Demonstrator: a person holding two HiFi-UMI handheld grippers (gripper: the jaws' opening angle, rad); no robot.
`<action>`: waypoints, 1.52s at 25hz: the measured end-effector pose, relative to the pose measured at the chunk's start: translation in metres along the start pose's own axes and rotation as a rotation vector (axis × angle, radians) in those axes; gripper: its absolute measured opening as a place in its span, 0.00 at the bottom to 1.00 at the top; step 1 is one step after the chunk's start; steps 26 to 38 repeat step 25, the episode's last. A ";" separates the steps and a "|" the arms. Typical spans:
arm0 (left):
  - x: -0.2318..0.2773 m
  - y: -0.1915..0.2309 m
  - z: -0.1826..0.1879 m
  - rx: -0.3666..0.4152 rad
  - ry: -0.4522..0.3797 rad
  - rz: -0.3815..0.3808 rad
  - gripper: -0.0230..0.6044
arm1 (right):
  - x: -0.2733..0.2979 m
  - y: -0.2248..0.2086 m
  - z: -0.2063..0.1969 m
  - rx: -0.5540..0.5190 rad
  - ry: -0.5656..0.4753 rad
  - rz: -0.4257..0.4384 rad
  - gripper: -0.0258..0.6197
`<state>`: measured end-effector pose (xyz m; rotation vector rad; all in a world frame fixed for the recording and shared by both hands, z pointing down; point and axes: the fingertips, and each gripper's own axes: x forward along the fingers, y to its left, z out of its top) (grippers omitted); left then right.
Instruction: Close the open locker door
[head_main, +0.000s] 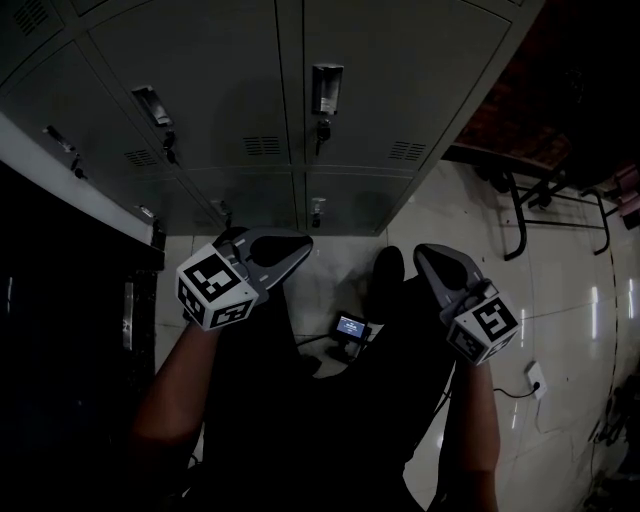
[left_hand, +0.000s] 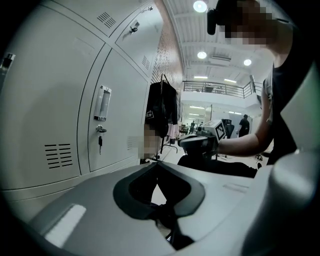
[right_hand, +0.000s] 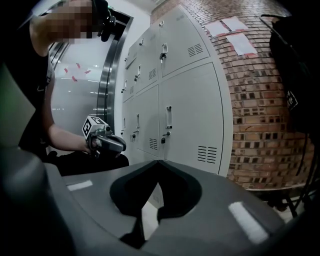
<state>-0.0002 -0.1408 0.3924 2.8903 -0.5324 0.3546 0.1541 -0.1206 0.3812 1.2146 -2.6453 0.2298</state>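
Observation:
A bank of grey lockers (head_main: 380, 90) stands in front of me, and every door I can see lies flush and shut, with handles and keys in place. The same locker doors (left_hand: 120, 100) fill the left of the left gripper view, and in the right gripper view the lockers (right_hand: 192, 110) run along the middle. My left gripper (head_main: 298, 244) is held low before the bottom row, its jaws together with nothing between them. My right gripper (head_main: 424, 252) hangs level with it to the right, also shut and empty. Neither touches a locker.
A dark opening with a pale frame (head_main: 70, 175) lies at the far left. A clothes rack (head_main: 545, 205) stands on the tiled floor at the right, beside a brick wall (right_hand: 260, 100). A small device with a lit screen (head_main: 350, 326) and a cable lie by my feet.

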 end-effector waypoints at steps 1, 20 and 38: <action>-0.002 0.001 0.001 -0.008 -0.011 0.001 0.06 | -0.001 0.000 0.000 0.002 -0.002 -0.001 0.04; -0.020 0.003 0.009 -0.065 -0.057 0.008 0.06 | -0.002 0.009 0.010 0.015 -0.024 0.009 0.04; -0.022 -0.005 0.019 -0.052 -0.095 -0.037 0.06 | -0.003 0.007 0.012 0.014 -0.021 0.007 0.04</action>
